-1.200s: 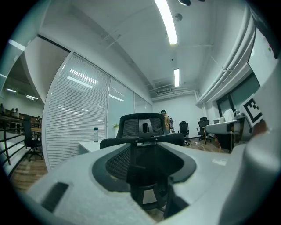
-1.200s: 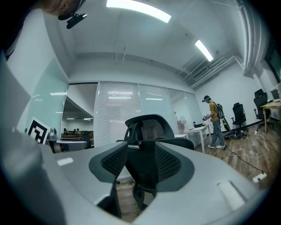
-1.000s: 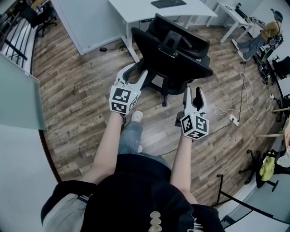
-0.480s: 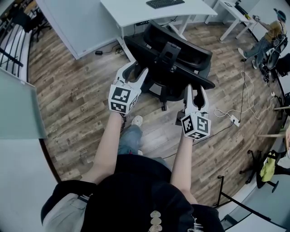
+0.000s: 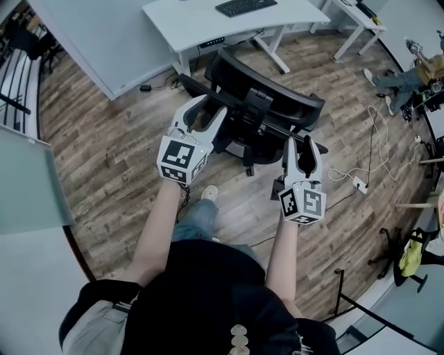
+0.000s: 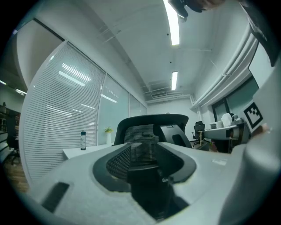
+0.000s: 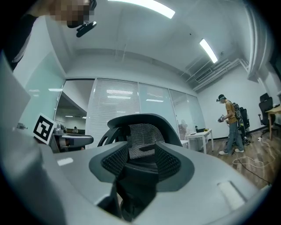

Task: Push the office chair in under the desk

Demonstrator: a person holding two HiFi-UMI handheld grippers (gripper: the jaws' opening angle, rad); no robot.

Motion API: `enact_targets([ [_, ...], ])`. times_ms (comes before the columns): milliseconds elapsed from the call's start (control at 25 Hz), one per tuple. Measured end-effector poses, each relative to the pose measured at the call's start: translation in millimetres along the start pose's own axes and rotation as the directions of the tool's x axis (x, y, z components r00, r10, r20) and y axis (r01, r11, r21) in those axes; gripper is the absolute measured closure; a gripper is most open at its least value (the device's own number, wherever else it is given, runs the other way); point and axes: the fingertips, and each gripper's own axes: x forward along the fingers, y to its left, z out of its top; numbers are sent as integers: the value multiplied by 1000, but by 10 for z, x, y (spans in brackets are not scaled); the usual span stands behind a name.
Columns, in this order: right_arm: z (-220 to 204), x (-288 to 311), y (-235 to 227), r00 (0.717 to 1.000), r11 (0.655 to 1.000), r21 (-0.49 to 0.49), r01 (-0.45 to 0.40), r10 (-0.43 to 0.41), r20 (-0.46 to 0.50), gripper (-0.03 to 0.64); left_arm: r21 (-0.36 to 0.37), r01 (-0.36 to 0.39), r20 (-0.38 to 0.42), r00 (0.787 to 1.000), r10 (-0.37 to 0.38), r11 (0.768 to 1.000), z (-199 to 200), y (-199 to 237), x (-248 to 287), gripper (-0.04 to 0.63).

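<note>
A black office chair stands with its mesh backrest toward me, its seat close to the front edge of the white desk. My left gripper is open at the backrest's left side, and I cannot tell whether a finger touches it. My right gripper is open just behind the backrest's right end. In the left gripper view the chair fills the gap of the left gripper. In the right gripper view the chair shows beyond the right gripper.
A keyboard lies on the desk. A pale partition stands at the left. Cables and a power strip lie on the wood floor at the right. A person sits far right, near another white desk.
The chair has rolled toward the desk and turned a little. Both grippers have moved forward with it, still open.
</note>
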Motion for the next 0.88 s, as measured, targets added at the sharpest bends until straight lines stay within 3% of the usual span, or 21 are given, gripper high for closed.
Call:
enact_targets([
  [640,25,443,-179,999,999,-21,41,-41,-17,443,37,193,-43,980,-192,980,-9,2,594,417],
  [880,3,440,-216,999,1000,-10,9,-10,-43,443,43,196,-59,979,-193,980,20,-1,679,417],
])
